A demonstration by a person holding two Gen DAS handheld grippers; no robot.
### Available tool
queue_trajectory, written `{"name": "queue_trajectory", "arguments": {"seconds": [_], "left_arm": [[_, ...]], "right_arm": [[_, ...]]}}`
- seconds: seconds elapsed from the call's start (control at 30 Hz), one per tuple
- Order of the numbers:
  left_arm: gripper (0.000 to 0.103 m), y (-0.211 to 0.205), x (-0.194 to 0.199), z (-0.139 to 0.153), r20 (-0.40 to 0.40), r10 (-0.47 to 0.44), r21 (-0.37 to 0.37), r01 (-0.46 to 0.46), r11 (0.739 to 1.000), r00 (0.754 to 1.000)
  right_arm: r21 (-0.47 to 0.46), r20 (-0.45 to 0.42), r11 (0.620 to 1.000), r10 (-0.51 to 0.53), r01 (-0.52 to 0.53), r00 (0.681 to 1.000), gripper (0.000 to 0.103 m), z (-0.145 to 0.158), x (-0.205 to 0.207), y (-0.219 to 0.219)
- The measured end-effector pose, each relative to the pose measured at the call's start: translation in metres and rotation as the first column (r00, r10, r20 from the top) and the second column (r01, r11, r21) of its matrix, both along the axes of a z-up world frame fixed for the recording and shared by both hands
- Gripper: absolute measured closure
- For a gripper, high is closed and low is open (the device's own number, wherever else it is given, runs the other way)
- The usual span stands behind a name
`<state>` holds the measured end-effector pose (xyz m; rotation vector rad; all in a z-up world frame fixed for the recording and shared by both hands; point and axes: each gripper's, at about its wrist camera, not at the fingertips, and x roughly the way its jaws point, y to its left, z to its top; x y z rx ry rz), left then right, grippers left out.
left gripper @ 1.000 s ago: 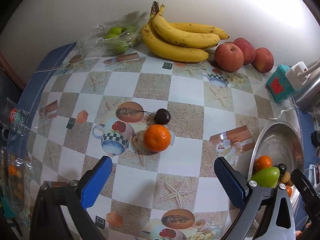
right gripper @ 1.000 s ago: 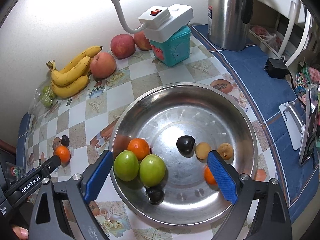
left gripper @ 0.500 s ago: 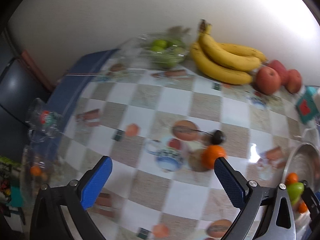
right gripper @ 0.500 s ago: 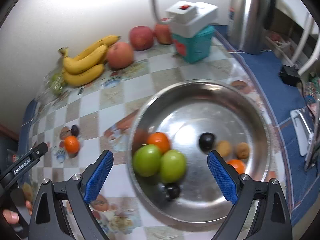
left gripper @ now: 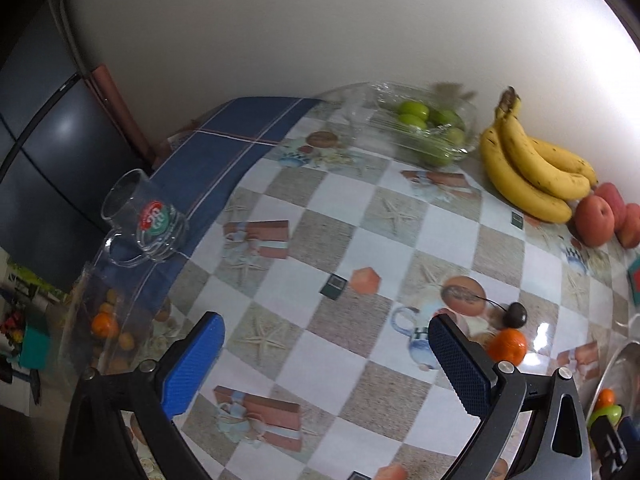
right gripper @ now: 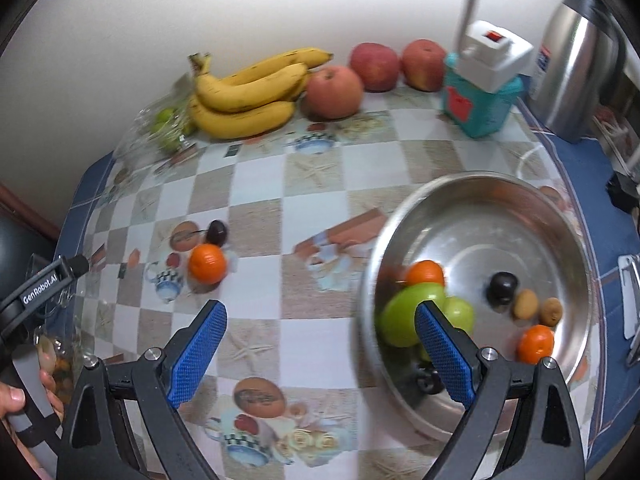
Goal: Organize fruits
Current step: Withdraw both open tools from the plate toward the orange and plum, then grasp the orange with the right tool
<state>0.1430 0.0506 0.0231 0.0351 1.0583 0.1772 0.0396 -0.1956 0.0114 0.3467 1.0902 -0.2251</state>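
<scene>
A small orange [right gripper: 207, 264] and a dark cherry [right gripper: 217, 232] lie on the checked tablecloth; they also show in the left wrist view, orange [left gripper: 507, 345] and cherry [left gripper: 516, 314]. A steel bowl [right gripper: 568, 216] holds green fruits [right gripper: 404, 314], oranges [right gripper: 535, 343], a dark fruit and small brown fruits. Bananas [right gripper: 248, 96], apples [right gripper: 334, 91] and a clear pack of green fruits [left gripper: 426, 126] line the wall. My left gripper [left gripper: 324, 360] is open and empty, left of the orange. My right gripper [right gripper: 320, 344] is open and empty, between the orange and the bowl.
A glass mug [left gripper: 146, 216] stands on the blue cloth at the table's left edge. A bag of small fruits [left gripper: 106, 324] hangs below it. A teal box with a white switch [right gripper: 480, 92] and a steel kettle [right gripper: 580, 76] stand at the back right.
Both views have swung to the left. The left gripper turned away from the orange toward the mug side. The right gripper moved from over the bowl toward the table's middle. Both stay open.
</scene>
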Motion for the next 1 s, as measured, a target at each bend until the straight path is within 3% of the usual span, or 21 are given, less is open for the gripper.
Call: {"name": "queue_trajectory", "arguments": {"seconds": [0.4,0.8,1.0], "left_arm": [[0.0,-0.004,0.008,-0.016,-0.048,-0.037,-0.033,0.035,0.999,0.998],[0.0,-0.014,0.029,-0.064,-0.141,-0.064,-0.074,0.054,0.996,0.988],[0.0,-0.011,0.04,-0.069,-0.12,-0.065,-0.098,0.054,0.994,0.991]], "right_arm": [[0.041,0.0,0.998,0.047,-0.047,0.999,0.008,-0.011,0.021,0.028],[0.11,-0.019,0.992,0.07,-0.067,0.997,0.008,-0.047,0.045,0.037],[0.135,0.009,0.987,0.087,-0.087,0.996,0.008,-0.056,0.055,0.044]]}}
